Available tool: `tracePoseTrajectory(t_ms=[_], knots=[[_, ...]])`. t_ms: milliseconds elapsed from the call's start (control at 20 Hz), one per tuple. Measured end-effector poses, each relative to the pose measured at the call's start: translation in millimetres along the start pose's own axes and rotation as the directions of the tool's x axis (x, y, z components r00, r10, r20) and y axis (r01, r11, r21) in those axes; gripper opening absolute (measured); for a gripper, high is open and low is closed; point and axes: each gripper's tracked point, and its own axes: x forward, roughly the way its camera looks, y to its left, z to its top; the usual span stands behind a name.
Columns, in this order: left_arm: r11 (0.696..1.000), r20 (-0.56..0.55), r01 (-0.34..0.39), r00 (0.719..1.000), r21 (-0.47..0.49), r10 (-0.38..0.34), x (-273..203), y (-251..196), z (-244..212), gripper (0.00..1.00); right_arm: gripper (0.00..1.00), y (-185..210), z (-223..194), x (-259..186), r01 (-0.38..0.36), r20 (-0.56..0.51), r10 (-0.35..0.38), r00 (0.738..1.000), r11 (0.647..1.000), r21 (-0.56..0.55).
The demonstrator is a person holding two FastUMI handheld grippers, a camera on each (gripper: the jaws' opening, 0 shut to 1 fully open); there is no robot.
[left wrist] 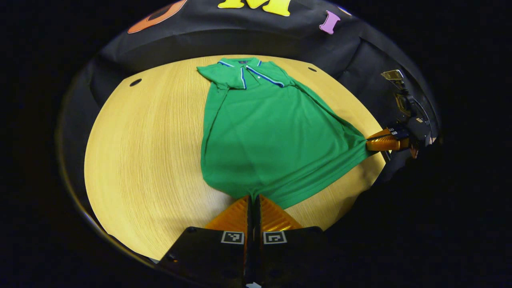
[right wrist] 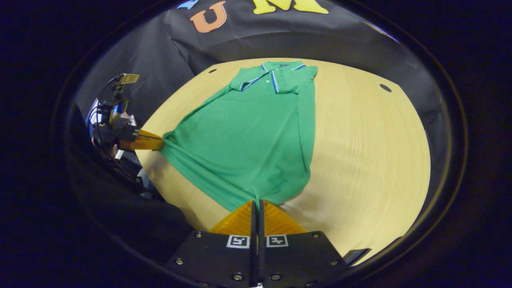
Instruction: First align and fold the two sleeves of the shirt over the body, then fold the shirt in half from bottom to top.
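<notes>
A green polo shirt [left wrist: 264, 132] with a blue-and-white trimmed collar lies on the round wooden table [left wrist: 152, 160], collar at the far side, both sleeves folded in over the body. My left gripper [left wrist: 253, 197] is shut on the bottom hem at its left corner. My right gripper [right wrist: 256, 201] is shut on the hem of the shirt [right wrist: 248, 140] at the other bottom corner. Each gripper also appears from the side in the other's view: the right gripper [left wrist: 369, 143] and the left gripper [right wrist: 160, 143], both pinching cloth, with the hem stretched between them.
The table [right wrist: 368, 160] has bare wood on both sides of the shirt and small dark holes [left wrist: 135, 82] near its far edge. Black cloth walls the booth behind. A hand and cables sit behind the far gripper [right wrist: 108, 120].
</notes>
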Motion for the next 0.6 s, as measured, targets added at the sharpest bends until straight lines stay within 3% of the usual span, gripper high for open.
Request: tracePoseTrajectory(t_ms=[600], knots=[[0.995, 0.168, -0.035, 0.986, 0.094, 0.019, -13.7, 10.8, 99.0, 0.04, 0.01, -5.9, 93.4, -29.3, -0.018, 0.179, 0.005, 0.984, 0.997, 0.075]])
